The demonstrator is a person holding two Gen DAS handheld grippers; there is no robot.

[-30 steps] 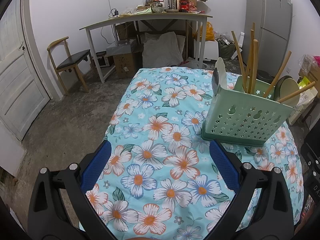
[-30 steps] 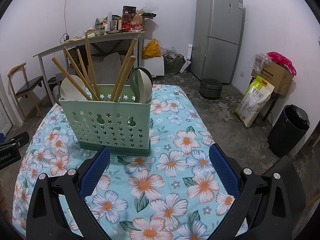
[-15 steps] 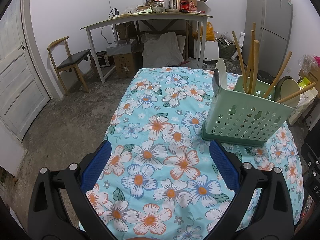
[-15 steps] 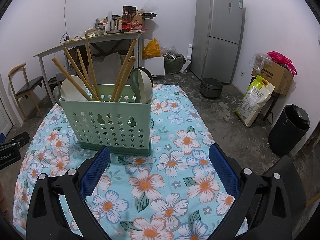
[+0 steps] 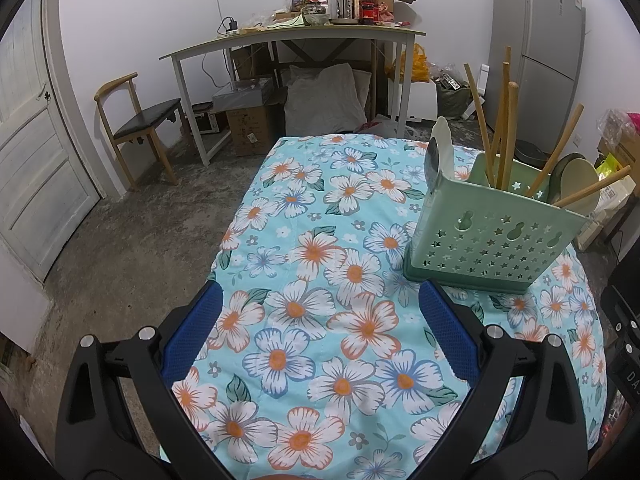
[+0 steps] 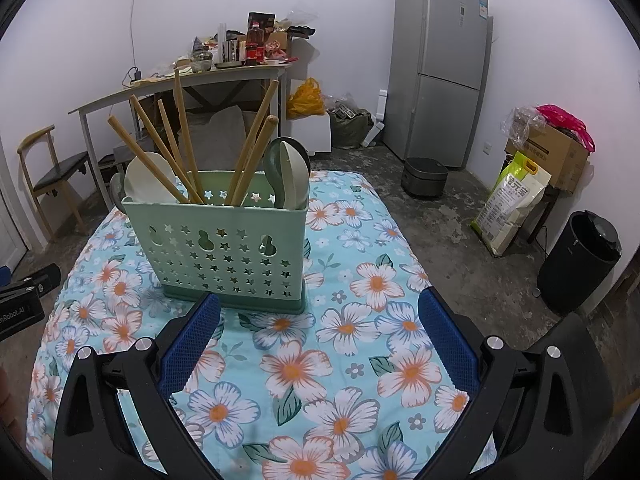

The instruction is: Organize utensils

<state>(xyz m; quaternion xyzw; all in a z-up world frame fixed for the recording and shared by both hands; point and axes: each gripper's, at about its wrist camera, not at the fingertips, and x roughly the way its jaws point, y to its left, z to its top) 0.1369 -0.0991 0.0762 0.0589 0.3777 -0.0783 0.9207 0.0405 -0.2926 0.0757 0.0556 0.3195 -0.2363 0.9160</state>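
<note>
A green perforated utensil holder (image 5: 496,236) stands upright on the floral tablecloth (image 5: 320,280); it also shows in the right wrist view (image 6: 224,252). It holds several wooden chopsticks (image 6: 180,136) and pale and green spoons (image 6: 292,176) at both ends. My left gripper (image 5: 320,320) is open and empty over the cloth, left of the holder. My right gripper (image 6: 320,328) is open and empty, just in front of the holder and a little to its right.
A cluttered desk (image 5: 304,36) and a wooden chair (image 5: 140,124) stand beyond the table. A grey fridge (image 6: 440,68), a rice bag (image 6: 512,204) and a black bin (image 6: 584,260) are on the right. The left gripper's body (image 6: 24,300) shows at the left edge.
Both views have barely shifted; the holder sits slightly nearer in the right wrist view. Nothing was taken hold of or let go.
</note>
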